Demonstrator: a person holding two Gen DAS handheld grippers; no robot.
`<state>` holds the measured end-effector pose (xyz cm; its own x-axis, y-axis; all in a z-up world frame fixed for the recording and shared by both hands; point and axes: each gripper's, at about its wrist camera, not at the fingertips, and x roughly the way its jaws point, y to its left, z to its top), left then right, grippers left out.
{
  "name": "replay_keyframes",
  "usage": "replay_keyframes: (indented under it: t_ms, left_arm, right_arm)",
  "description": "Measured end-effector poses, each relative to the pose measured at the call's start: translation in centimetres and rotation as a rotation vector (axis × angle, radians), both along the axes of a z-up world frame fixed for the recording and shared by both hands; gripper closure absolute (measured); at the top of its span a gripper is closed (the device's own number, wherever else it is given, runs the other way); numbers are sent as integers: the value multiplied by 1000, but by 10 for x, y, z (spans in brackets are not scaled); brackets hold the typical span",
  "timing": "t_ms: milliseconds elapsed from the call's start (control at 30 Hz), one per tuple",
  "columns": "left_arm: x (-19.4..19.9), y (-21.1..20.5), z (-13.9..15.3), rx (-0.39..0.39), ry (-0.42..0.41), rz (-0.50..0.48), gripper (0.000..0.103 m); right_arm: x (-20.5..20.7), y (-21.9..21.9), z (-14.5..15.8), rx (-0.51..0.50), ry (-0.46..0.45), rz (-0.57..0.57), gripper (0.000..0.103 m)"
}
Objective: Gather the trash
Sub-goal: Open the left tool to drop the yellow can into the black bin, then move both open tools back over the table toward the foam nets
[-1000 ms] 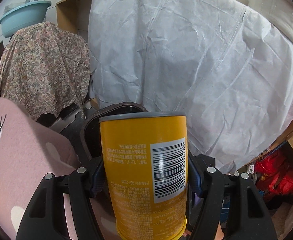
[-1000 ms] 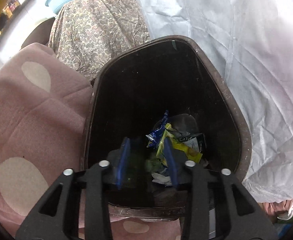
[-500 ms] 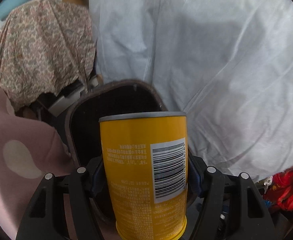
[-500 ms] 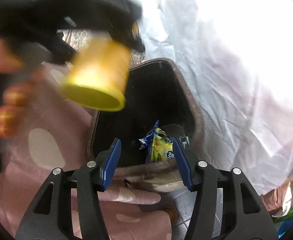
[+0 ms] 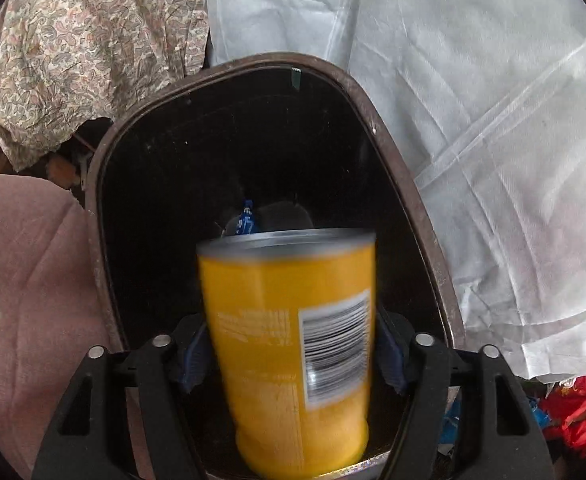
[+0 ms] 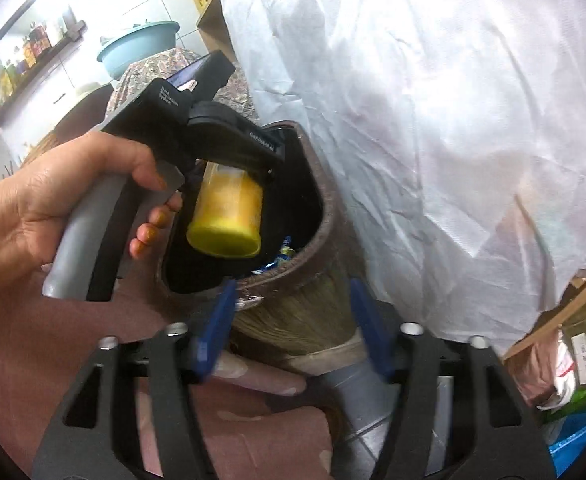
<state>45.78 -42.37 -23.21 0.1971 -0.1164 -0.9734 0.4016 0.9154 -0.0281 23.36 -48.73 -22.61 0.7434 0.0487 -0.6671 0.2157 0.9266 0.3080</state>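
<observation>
A yellow can (image 5: 289,344) with a grey top and a barcode label sits between the blue pads of my left gripper (image 5: 289,356), directly over the open mouth of a dark brown trash bin (image 5: 393,152). The can looks blurred, and I cannot tell whether the pads still press it. Wrappers (image 5: 245,220) lie at the bin's bottom. In the right wrist view the left gripper (image 6: 229,160) holds the can (image 6: 227,216) inside the bin's opening (image 6: 325,216). My right gripper (image 6: 289,336) is open and empty, just outside the bin's near rim.
A white sheet (image 5: 453,100) hangs right of the bin. A pink cushion (image 5: 25,280) lies to its left, with a floral cloth (image 5: 85,40) behind. A straw broom head (image 6: 305,320) rests against the bin. Red packaging (image 5: 573,412) lies at lower right.
My left gripper moved the can forward and down over the bin's mouth. My right gripper pulled back out of the bin and opened wider.
</observation>
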Motion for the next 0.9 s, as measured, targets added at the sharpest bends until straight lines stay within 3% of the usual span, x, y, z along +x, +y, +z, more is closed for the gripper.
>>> replay_keyframes:
  t_ms: [67,233,400,733,900]
  left_arm:
    - [-1,-2,4,21,-32,-21,18]
    - [-10,-9,25,33,-91,-79,16]
    - [-23,-5,61,-33,-154,-129,13]
    - [-71,36,138,-250,-219,-215,12]
    - [-102,73,179,-320,-313,-261,10]
  right_arm:
    - [-4,-2,2,-10,-6,-9,33]
    - [-12,-5,6,-18,-11,-10,33]
    - [-21,-2,17,-47,-28,-20,25]
    - [-41,8,40,-28,-44,-20,23]
    - [-47,21,56,-46,-55,4,22]
